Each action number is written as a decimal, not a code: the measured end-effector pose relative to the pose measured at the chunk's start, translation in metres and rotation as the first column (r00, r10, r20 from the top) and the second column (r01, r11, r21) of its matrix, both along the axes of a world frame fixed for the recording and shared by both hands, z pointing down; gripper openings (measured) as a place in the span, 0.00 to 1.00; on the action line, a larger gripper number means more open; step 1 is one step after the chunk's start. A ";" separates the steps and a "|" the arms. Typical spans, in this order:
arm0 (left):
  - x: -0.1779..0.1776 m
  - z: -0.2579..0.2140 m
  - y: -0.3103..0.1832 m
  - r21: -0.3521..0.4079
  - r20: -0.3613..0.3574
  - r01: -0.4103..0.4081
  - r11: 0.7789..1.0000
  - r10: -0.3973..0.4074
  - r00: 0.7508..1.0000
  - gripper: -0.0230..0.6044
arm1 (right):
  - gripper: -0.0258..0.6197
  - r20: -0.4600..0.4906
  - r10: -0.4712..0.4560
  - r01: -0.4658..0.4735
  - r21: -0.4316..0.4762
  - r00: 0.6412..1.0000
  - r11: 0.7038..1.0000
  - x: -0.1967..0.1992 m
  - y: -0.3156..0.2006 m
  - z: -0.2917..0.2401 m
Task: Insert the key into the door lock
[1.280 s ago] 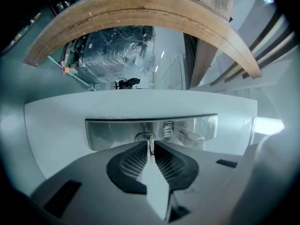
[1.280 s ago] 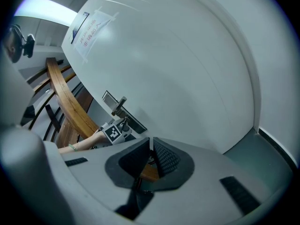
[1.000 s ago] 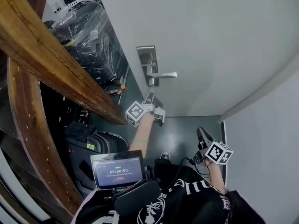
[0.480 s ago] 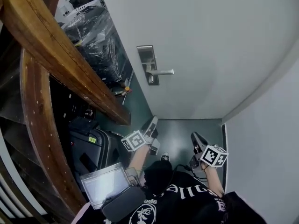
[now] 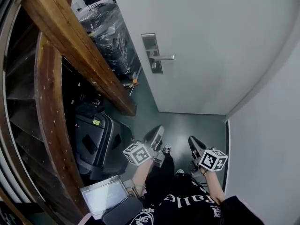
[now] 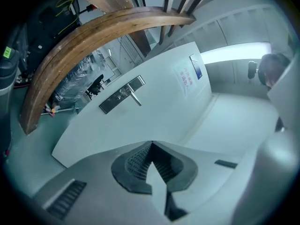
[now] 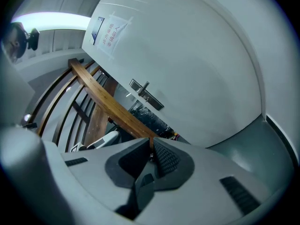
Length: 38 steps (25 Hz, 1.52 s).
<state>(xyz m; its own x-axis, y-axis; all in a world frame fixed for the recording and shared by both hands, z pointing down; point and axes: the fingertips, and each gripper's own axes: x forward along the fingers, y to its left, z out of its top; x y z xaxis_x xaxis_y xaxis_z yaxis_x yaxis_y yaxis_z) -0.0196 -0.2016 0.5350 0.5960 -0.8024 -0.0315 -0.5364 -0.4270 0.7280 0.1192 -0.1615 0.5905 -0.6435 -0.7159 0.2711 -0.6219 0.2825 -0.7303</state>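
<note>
Left hand-held gripper [image 5: 157,131] and right hand-held gripper [image 5: 192,140] are held low, clenched on nothing, well apart from the door lock [image 5: 155,67]. No key can be made out tbh, so one probably needs to be found and gripped first.

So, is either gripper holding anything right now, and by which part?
Nothing is held. The left gripper has its tongs shut with nothing between them, and so does the right gripper.
</note>
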 end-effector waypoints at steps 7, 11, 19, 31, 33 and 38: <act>0.017 0.013 0.079 -0.024 0.202 -0.042 0.999 0.046 0.978 0.04 | 0.09 0.013 -0.051 0.051 -0.036 0.999 0.998 -0.011 0.061 0.007; 0.018 0.009 0.110 -0.008 0.264 -0.067 0.998 0.067 0.962 0.04 | 0.09 0.012 -0.079 0.080 -0.048 0.997 0.996 -0.026 0.090 0.010; -0.011 0.016 0.189 0.010 0.389 -0.147 0.989 0.132 0.912 0.04 | 0.09 -0.025 -0.119 0.119 -0.013 0.993 0.993 -0.081 0.147 0.002; -0.135 0.028 0.348 0.012 0.431 -0.168 0.986 0.147 0.890 0.04 | 0.09 -0.029 -0.144 0.144 -0.002 0.989 0.990 -0.217 0.300 0.000; -0.141 0.026 0.363 0.019 0.423 -0.176 0.984 0.152 0.893 0.04 | 0.09 -0.040 -0.139 0.139 -0.004 0.990 0.990 -0.223 0.321 -0.001; -0.128 0.014 0.387 0.059 0.429 -0.226 0.972 0.180 0.885 0.04 | 0.09 -0.075 -0.106 0.108 0.023 0.992 0.994 -0.212 0.344 -0.010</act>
